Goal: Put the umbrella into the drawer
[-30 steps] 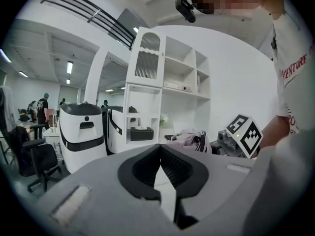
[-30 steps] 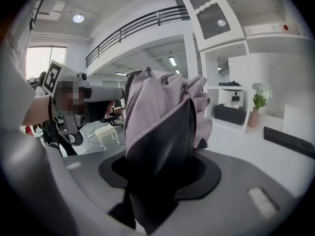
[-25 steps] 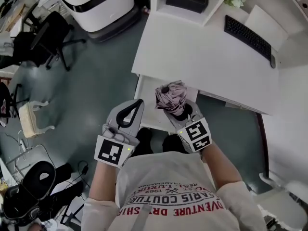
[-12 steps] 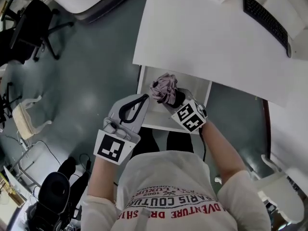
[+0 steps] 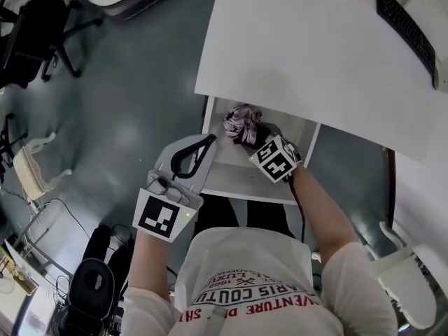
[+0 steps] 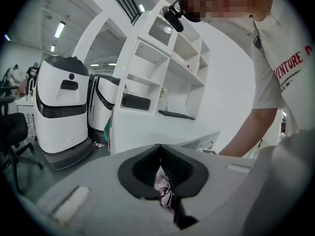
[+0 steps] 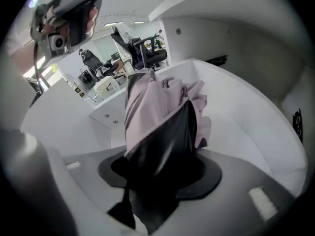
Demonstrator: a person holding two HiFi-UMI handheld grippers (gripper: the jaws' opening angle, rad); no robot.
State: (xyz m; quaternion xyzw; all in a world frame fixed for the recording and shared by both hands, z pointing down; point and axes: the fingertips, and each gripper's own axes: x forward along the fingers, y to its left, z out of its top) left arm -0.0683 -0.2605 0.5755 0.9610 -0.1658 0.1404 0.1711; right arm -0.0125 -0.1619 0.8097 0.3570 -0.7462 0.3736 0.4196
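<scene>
The folded pink umbrella with its dark lower part hangs tip-first over the back of the open white drawer under the desk. My right gripper is shut on its dark end. In the right gripper view the umbrella fills the middle between the jaws of the right gripper, with the drawer's white walls around it. My left gripper hovers over the drawer's left front corner, shut with nothing in it. A strip of the pink umbrella shows through the left gripper.
The white desk overhangs the drawer's back, with a black keyboard at its far right. A black office chair stands far left and a white chair at right. White machines and a shelf unit stand beyond.
Both grippers have come down. The right one has tipped downward and carried the umbrella from above the drawer into its back part. The left gripper stays shut beside it.
</scene>
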